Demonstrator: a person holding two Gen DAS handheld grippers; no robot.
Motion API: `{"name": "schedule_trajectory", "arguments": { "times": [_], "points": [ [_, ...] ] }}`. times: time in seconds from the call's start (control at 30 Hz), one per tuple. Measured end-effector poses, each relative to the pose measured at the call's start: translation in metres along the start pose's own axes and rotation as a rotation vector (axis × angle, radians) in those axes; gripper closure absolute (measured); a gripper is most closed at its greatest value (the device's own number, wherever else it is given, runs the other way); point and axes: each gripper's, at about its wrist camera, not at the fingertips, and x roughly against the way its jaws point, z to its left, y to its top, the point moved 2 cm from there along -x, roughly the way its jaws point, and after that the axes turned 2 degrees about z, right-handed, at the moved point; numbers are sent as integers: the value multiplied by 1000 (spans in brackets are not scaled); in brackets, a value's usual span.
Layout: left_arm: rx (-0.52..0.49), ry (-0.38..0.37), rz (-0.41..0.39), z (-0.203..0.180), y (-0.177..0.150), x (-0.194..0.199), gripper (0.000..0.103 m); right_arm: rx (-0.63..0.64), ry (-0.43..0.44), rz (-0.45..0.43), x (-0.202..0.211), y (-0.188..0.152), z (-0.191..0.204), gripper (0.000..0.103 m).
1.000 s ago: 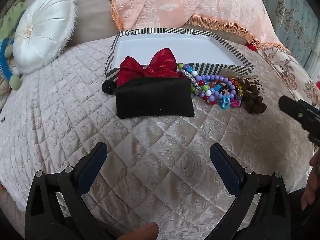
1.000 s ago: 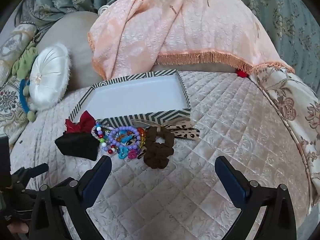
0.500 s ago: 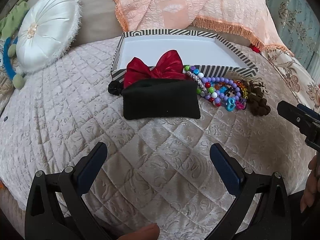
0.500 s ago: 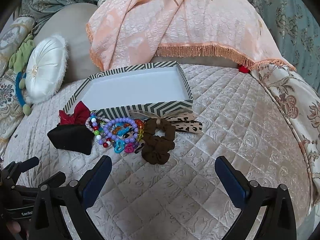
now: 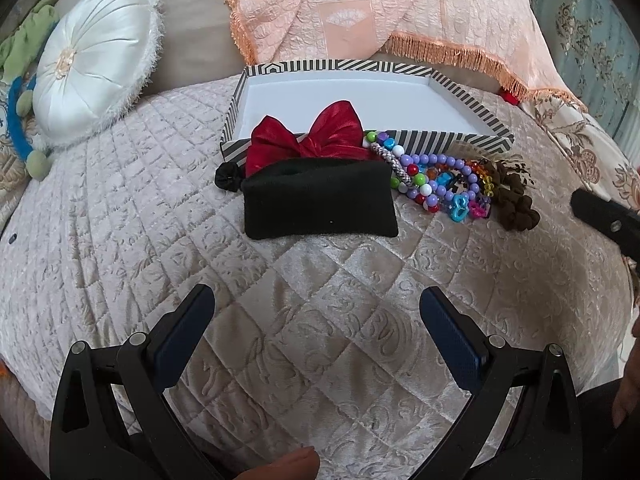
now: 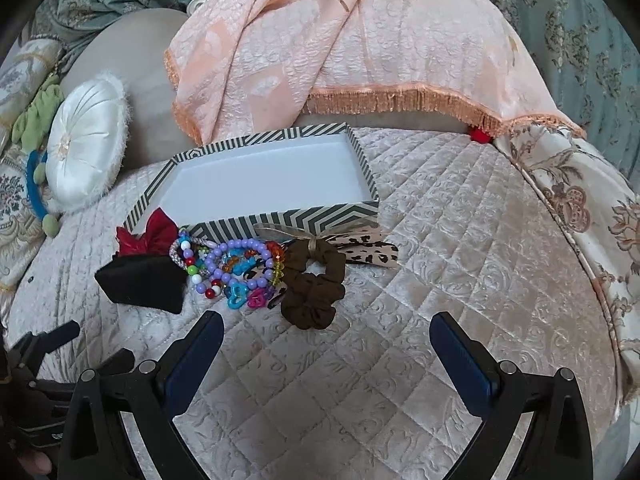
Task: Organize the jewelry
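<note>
Beads (image 6: 236,268) lie heaped just beyond the right gripper (image 6: 326,346), whose jaws stand wide apart over the quilt (image 6: 460,240), as do those of the left gripper (image 5: 318,322). A black pouch (image 5: 320,204) half hides the red bow (image 5: 316,136) against the empty striped box (image 5: 472,106); strands overlap too thickly to count.

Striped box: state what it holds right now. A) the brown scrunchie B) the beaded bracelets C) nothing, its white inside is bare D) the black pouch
C: the striped box shows only bare white floor, while the bracelets, brown scrunchie and black pouch lie on the quilt in front of it.
</note>
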Motion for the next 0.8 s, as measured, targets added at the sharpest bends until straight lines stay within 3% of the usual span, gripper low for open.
{"name": "schedule_trajectory", "arguments": {
  "times": [0.1,0.2,0.8],
  "points": [
    [-7,8,-4,0,-1,2,0,15,23,-40,3,-3,4,0],
    [-3,11,-4,-1,0,2,0,40,4,11,-11,-5,9,0],
    [-6,2,0,-4,1,0,0,52,8,5,-13,-7,10,0]
  ]
}}
